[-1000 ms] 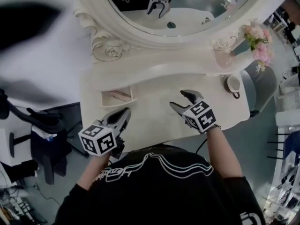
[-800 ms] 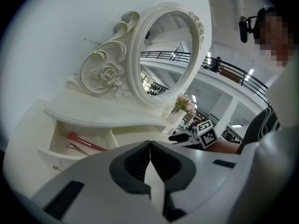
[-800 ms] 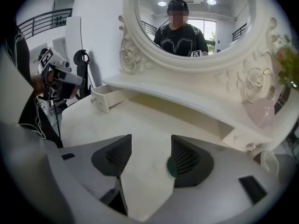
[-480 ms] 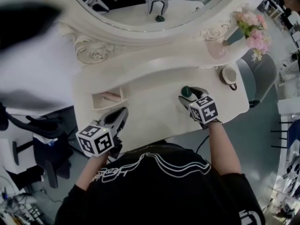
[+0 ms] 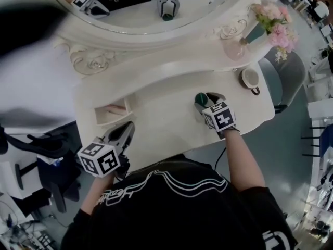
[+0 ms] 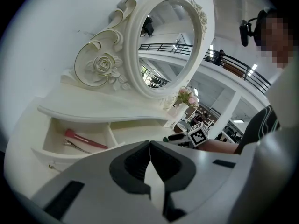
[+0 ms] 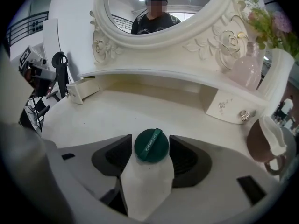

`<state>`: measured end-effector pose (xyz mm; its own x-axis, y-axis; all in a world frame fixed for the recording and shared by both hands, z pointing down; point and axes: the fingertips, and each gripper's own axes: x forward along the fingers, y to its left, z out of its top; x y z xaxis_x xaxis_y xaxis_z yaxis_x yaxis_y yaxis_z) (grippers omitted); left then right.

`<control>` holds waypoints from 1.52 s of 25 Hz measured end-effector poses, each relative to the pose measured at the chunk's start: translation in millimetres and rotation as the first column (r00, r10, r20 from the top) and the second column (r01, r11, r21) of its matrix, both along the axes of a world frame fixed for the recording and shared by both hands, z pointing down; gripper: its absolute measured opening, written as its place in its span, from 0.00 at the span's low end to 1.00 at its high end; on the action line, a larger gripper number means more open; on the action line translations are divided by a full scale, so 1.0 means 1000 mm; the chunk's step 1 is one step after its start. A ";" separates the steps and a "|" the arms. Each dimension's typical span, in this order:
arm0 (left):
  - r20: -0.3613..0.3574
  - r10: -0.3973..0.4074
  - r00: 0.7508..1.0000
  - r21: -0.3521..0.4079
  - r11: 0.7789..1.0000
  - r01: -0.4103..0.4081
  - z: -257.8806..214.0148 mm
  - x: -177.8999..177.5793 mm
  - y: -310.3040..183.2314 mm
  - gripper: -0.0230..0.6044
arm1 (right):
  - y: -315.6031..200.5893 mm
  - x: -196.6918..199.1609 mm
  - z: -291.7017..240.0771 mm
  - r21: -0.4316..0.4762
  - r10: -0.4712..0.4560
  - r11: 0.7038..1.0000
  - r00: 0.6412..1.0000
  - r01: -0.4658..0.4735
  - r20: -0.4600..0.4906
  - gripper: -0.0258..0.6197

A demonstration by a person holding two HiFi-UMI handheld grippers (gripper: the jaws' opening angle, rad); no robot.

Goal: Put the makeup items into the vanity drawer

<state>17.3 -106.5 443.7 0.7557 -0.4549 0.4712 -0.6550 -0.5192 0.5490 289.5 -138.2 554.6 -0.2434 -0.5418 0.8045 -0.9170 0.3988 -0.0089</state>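
**Q:** State of each tool?
**A:** Right tool [image 7: 150, 143] open, jaws straddling the green compact [image 7: 152, 147] on the table [image 7: 117, 115]; left tool [image 6: 149, 148] closed, empty, near the open drawer [image 6: 79, 125].

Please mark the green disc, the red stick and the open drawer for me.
green disc [image 7: 151, 145]: right gripper view, middle of its top face.
red stick [image 6: 86, 140]: left gripper view, middle of its length.
open drawer [image 6: 88, 127]: left gripper view, bare inner back wall.
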 end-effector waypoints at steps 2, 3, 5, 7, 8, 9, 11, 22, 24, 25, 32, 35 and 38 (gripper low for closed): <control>0.003 -0.003 1.000 -0.001 1.000 0.003 0.001 -0.002 -0.001 0.07 | 0.001 0.000 0.003 -0.005 0.001 1.000 1.000 -0.001 0.001 0.45; 0.004 -0.005 1.000 -0.003 1.000 0.005 0.001 -0.003 -0.002 0.07 | 0.001 0.000 0.004 -0.006 0.003 1.000 1.000 -0.003 0.004 0.45; 0.004 -0.007 1.000 -0.007 1.000 0.007 0.003 -0.004 -0.002 0.07 | 0.001 0.001 0.005 -0.007 0.015 1.000 1.000 -0.015 0.019 0.45; 0.005 -0.004 1.000 -0.011 1.000 0.005 0.005 -0.003 -0.001 0.07 | 0.001 0.002 0.006 -0.009 0.028 1.000 0.999 -0.028 0.035 0.45; 0.005 -0.003 1.000 -0.012 1.000 0.003 0.005 -0.002 -0.001 0.07 | 0.001 0.002 0.006 -0.009 0.031 0.999 0.999 -0.031 0.040 0.45; 0.003 -0.001 1.000 -0.012 1.000 0.001 0.005 -0.001 0.000 0.07 | 0.001 0.001 0.006 -0.008 0.032 0.999 0.999 -0.032 0.044 0.45; -0.003 0.001 1.000 -0.012 1.000 -0.001 0.005 0.000 0.000 0.07 | 0.002 0.001 0.006 -0.003 0.033 0.999 0.998 -0.033 0.049 0.44; 0.001 -0.016 1.000 -0.010 1.000 0.016 0.005 -0.009 0.003 0.07 | 0.006 -0.012 0.005 0.008 -0.003 1.000 0.999 0.003 0.036 0.26; -0.001 -0.018 1.000 -0.010 1.000 0.018 0.006 -0.011 0.003 0.07 | 0.007 -0.016 0.005 0.009 -0.012 1.000 0.999 0.012 0.034 0.19; -0.001 -0.018 1.000 -0.010 1.000 0.018 0.006 -0.011 0.003 0.07 | 0.007 -0.018 0.005 0.009 -0.014 1.000 0.999 0.014 0.032 0.16; -0.010 -0.028 1.000 0.000 1.000 0.028 0.002 -0.019 0.004 0.07 | 0.006 -0.029 -0.001 -0.003 -0.004 1.000 0.999 0.005 0.046 0.14; -0.014 -0.040 0.999 0.005 0.999 0.040 0.000 -0.025 0.005 0.07 | 0.002 -0.046 -0.015 0.025 -0.041 0.999 0.997 0.040 0.060 0.14; -0.017 -0.056 0.998 0.009 0.998 0.056 -0.001 -0.033 0.005 0.07 | -0.005 -0.069 -0.033 0.059 -0.094 0.994 0.993 0.090 0.069 0.14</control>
<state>-15.5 -101.2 442.2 0.7368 -0.5009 0.4541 -0.6738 -0.4872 0.5556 220.5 -143.2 521.5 -0.3505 -0.5579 0.7523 -0.8740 0.4835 -0.0486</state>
